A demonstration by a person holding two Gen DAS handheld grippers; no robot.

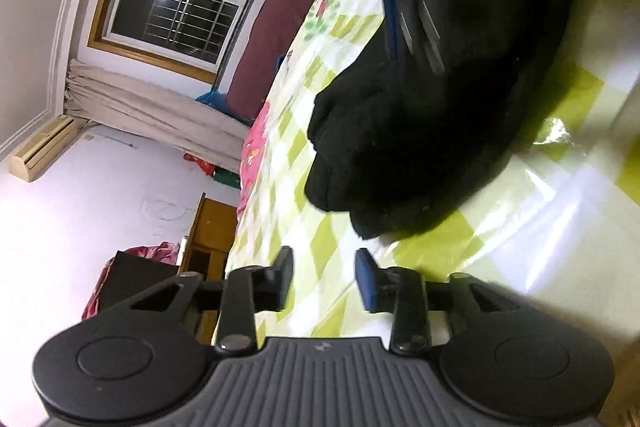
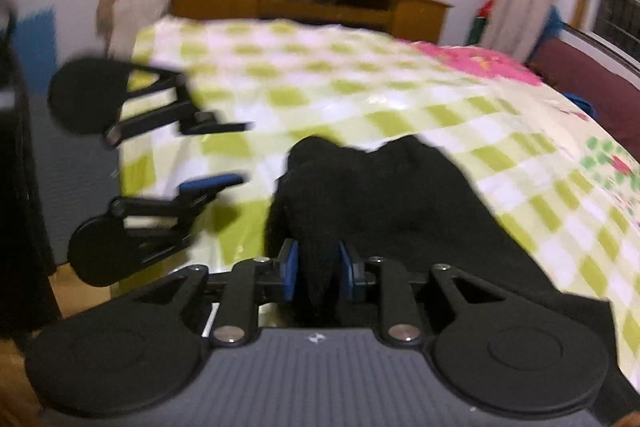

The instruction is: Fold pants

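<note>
We see one pair of black pants [image 2: 384, 195] bunched at frame centre on the checked bed cover [image 2: 320, 75]. Our right gripper [image 2: 318, 273] pinches one fold; our left gripper [image 1: 324, 277], lower centre, stands released, grasping nothing.

No legible text or labels anywhere

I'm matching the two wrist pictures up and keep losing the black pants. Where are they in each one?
Left wrist view: black pants upper right, bunched, beyond the empty left gripper.
Right wrist view: lower centre, a fold pinched in the right gripper.
Shared landmark: green-checked bed cover.
</note>
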